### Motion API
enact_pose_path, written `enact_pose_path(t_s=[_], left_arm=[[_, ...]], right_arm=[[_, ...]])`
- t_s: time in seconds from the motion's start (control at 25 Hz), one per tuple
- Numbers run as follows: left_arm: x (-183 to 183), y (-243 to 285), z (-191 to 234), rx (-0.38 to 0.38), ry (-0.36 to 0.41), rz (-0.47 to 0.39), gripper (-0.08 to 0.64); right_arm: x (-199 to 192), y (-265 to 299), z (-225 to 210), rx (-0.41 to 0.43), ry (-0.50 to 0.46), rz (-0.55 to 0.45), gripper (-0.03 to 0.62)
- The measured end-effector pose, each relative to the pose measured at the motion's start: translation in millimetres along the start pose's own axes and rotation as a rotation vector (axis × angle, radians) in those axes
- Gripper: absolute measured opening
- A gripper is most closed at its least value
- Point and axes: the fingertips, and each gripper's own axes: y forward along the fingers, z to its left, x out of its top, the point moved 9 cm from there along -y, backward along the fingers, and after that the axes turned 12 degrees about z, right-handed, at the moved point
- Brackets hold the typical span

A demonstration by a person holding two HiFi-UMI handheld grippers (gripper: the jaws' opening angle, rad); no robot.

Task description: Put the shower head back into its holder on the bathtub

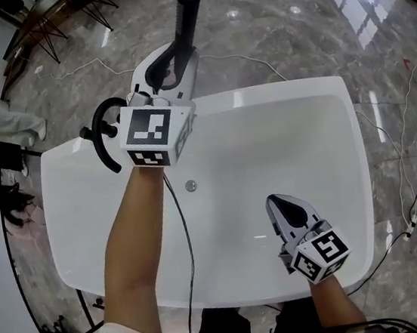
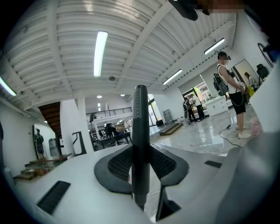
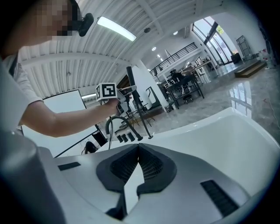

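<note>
Where the bathtub [image 1: 275,92] comes closest to the person, the right gripper [image 1: 272,201] hangs over its near right corner. Its jaws are clenched tip to tip with nothing between them, which the right gripper view [image 3: 138,146] confirms. Toward the middle of the white basin sits the small round drain [image 1: 190,185]. Past it, above the tub's far left part, the left gripper [image 1: 180,51] is clamped on the black shower head [image 1: 188,12]. In the left gripper view [image 2: 141,153] the pads press the stick-shaped handset [image 2: 140,131] from both sides. Its free end stands up and away beyond the far rim. At the left rim, just beside that gripper's marker cube but apart from the handset, curves the black spout [image 1: 101,134]. Beyond the tub lies a marble floor [image 1: 288,22].
</note>
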Motion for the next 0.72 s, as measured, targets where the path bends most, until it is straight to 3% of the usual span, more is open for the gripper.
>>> enact_pose_path(t_s=[0.24,0.72], left_arm=[[-30,-23,37,0.114,-0.166,-0.059,0.129],[-101,-12,38,0.183,-0.317,-0.069,0.129]], right_arm=[[-16,20,17,0.002,0.012,0.025,0.011],[-47,35,7,-0.021,0.025,0.061,0.011]])
